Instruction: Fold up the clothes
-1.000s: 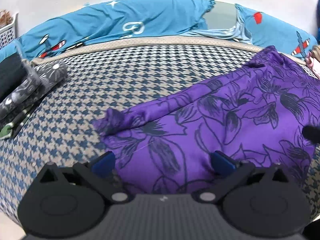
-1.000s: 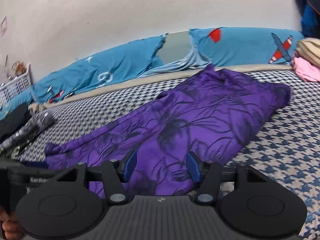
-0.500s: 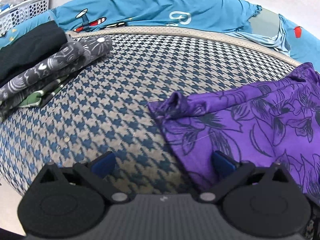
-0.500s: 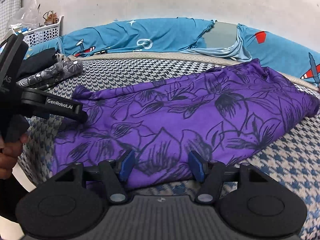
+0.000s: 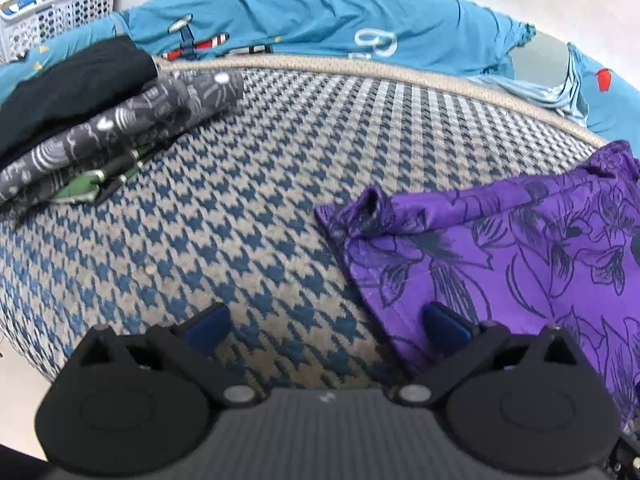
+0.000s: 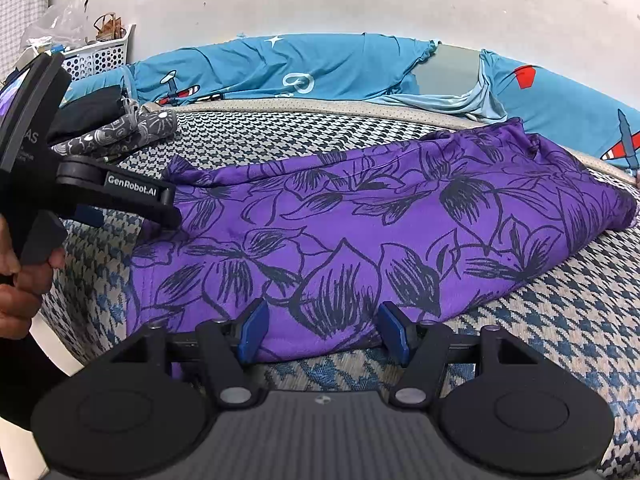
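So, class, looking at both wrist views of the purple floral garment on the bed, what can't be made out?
- Purple garment: its right part runs off the left wrist view's edge; its near hem sits behind the right gripper.
- Folded stack: the lower layers are covered by the black piece on top.
- White basket: cut by the frame corner, contents too small to identify.
- Left gripper: side-on in the right wrist view, so its gap is hidden there.

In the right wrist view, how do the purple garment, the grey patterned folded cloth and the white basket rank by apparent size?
1. purple garment, by far the largest.
2. grey patterned folded cloth.
3. white basket.
The last two look close in size and lie farther from the camera, so their order is unsure.
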The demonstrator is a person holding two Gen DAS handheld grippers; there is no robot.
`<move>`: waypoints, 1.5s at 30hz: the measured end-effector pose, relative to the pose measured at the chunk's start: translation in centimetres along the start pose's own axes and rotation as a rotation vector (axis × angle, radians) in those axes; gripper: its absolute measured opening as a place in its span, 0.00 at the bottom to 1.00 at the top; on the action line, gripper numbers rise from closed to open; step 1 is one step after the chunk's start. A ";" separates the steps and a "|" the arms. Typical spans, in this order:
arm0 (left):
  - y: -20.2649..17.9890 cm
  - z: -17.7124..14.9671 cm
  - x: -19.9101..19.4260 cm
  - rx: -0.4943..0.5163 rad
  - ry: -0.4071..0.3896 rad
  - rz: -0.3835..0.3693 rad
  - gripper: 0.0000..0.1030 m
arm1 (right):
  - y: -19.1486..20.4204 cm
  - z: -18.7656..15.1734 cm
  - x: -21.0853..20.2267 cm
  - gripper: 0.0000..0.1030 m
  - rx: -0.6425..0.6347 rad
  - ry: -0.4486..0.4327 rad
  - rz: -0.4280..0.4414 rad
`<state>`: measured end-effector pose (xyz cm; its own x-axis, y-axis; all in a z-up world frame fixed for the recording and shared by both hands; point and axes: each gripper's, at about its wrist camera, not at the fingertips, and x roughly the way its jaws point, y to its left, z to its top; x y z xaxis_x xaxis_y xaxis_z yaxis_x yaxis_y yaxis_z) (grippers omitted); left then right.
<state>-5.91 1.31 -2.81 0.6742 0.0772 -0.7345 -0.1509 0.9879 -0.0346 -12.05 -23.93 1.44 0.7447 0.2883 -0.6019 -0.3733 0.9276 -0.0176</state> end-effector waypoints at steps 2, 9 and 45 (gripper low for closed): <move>0.0 0.2 -0.4 0.008 -0.030 -0.006 1.00 | 0.0 0.1 -0.2 0.58 0.013 -0.004 0.003; 0.3 1.3 0.3 -0.040 -0.047 0.020 1.00 | 0.3 0.4 -1.4 0.58 0.022 -0.048 0.046; 0.3 5.0 6.3 -0.117 0.043 0.178 1.00 | 5.2 -1.0 -0.1 0.70 -0.301 -0.022 0.209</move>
<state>1.93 2.73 -4.04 0.5981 0.2409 -0.7644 -0.3495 0.9367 0.0218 -14.62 -19.36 0.65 0.6459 0.4723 -0.5998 -0.6622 0.7375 -0.1324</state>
